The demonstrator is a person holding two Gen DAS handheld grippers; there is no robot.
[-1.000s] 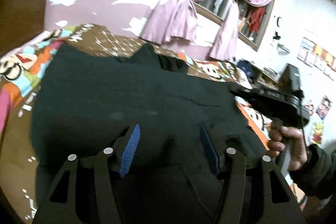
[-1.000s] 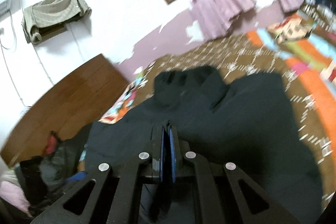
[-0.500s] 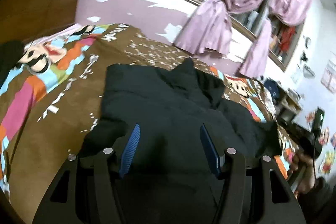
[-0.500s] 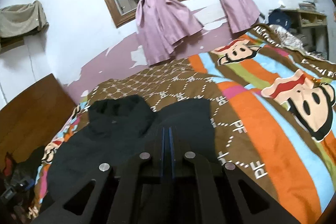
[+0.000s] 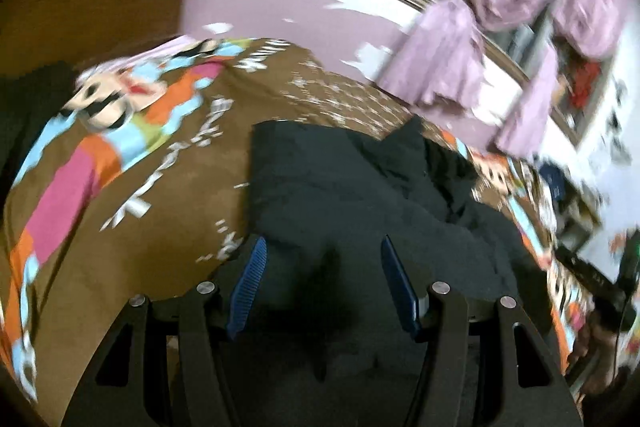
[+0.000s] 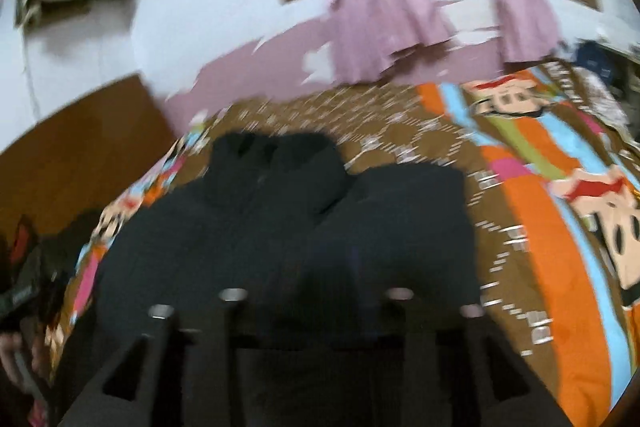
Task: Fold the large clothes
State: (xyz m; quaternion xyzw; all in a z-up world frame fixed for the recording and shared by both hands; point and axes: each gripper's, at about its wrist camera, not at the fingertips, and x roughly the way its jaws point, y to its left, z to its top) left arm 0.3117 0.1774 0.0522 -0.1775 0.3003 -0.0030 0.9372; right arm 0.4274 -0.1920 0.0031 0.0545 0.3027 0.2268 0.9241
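jaws of the left gripper stand about half apart over the near part of the black jacket, blue pads clear of the cloth, nothing held. the right gripper, blurred, has just been opening, and nothing shows pinched between its jaws. the jacket lies partly folded on the cartoon blanket, hood toward the curtains. likely one fold is just laid; next, each gripper seeks a fresh edge to pinch.
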